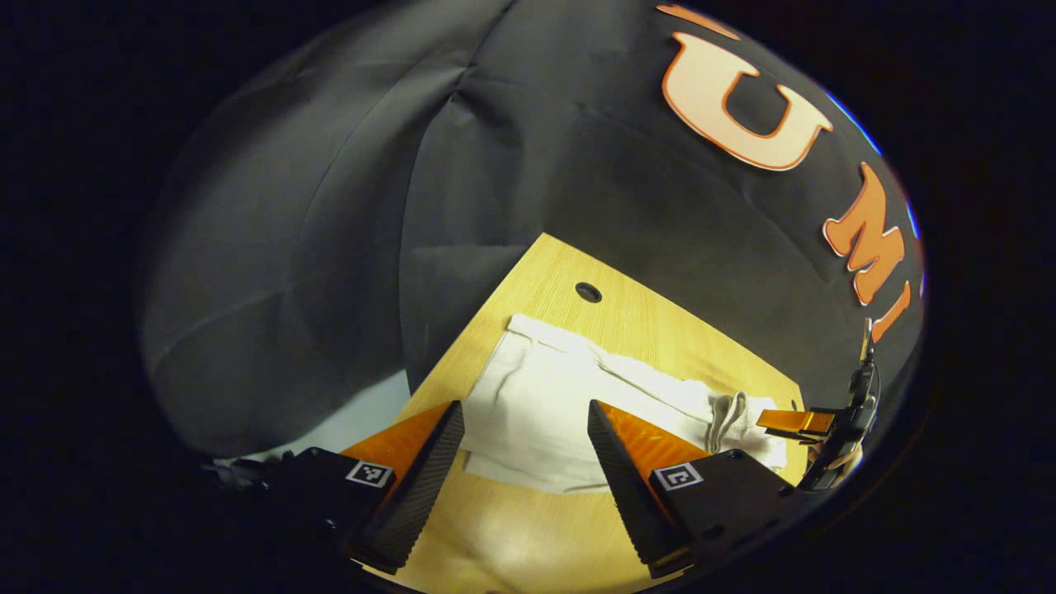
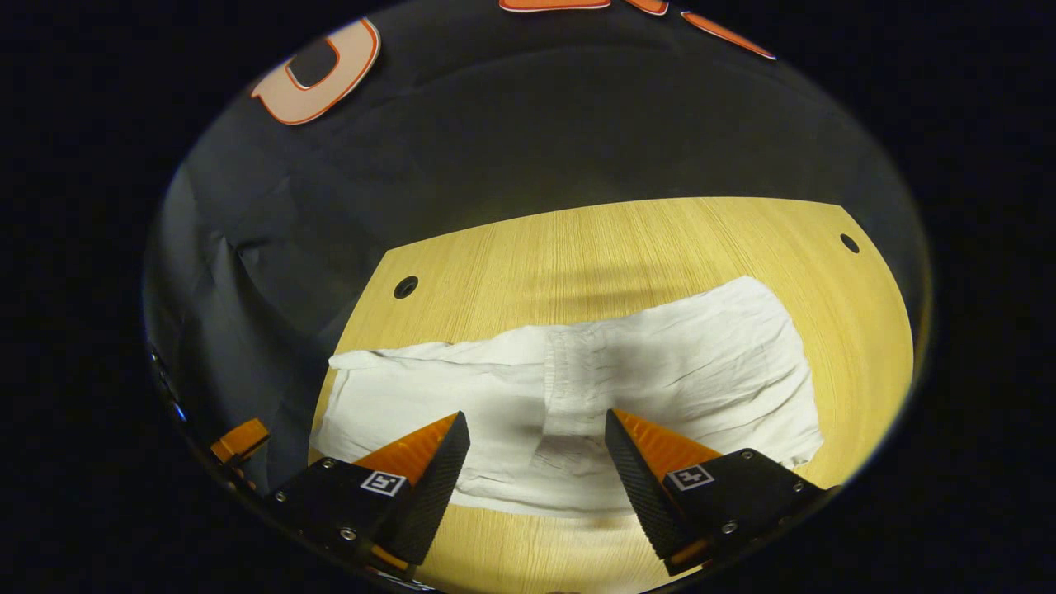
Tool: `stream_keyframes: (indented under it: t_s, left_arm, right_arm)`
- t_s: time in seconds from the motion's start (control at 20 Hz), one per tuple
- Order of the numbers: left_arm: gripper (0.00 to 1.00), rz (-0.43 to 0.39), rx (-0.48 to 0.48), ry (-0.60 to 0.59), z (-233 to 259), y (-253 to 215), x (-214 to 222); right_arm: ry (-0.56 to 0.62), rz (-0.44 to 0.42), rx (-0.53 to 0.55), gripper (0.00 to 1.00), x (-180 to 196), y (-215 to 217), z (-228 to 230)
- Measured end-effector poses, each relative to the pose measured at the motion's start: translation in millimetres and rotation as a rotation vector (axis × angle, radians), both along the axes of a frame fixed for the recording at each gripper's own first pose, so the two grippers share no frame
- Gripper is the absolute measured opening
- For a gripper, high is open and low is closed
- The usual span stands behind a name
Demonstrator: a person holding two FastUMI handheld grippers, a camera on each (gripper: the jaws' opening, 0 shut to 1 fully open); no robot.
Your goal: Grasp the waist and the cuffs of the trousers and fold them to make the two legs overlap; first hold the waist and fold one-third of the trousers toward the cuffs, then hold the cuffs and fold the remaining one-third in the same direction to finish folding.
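Note:
White trousers [image 1: 561, 404] lie flat and wrinkled on the wooden table [image 1: 643, 322]. In the left gripper view my left gripper [image 1: 524, 406] hovers open over their near broad end, with nothing between its fingers. Farther right in that view, the right gripper [image 1: 804, 422] and the hand holding it sit by the bunched end of the cloth. In the right gripper view the trousers [image 2: 660, 371] stretch across the table [image 2: 619, 247] from left to right, with a seamed strip in the middle. My right gripper [image 2: 536, 414] stands open above their near edge, holding nothing. The left gripper [image 2: 239, 441] peeks in at lower left.
The table has small round holes near its far corners [image 1: 588, 291] [image 2: 405, 287] [image 2: 849, 242]. Black cloth walls close in behind and to the sides. Bare wood shows beyond the trousers and in front of them.

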State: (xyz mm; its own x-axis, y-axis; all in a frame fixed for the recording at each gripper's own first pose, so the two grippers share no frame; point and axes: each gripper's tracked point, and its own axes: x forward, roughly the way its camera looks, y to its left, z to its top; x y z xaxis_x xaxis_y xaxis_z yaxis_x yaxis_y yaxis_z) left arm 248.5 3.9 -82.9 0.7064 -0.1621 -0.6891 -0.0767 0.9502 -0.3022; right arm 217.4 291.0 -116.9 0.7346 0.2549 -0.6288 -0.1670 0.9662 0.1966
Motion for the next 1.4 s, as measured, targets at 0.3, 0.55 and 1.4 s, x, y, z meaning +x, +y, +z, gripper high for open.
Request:
stream_keyframes:
  t_s: [0.3, 0.55, 1.4]
  left_arm:
    - [0.98, 0.131, -0.268, 0.165, -10.0, -29.7, -19.0]
    - [0.99, 0.227, -0.451, 0.266, -29.5, -42.7, -23.8]
    - [0.61, 0.329, -0.418, 0.275, -70.8, -40.6, 29.4]
  right_arm:
    - [0.016, 0.0, 0.039, 0.99, -2.1, 0.3, -1.7]
    - [0.03, 0.004, 0.04, 0.99, -12.7, -6.2, -1.7]
    - [0.051, -0.092, 0.128, 0.99, -23.7, -50.0, 3.4]
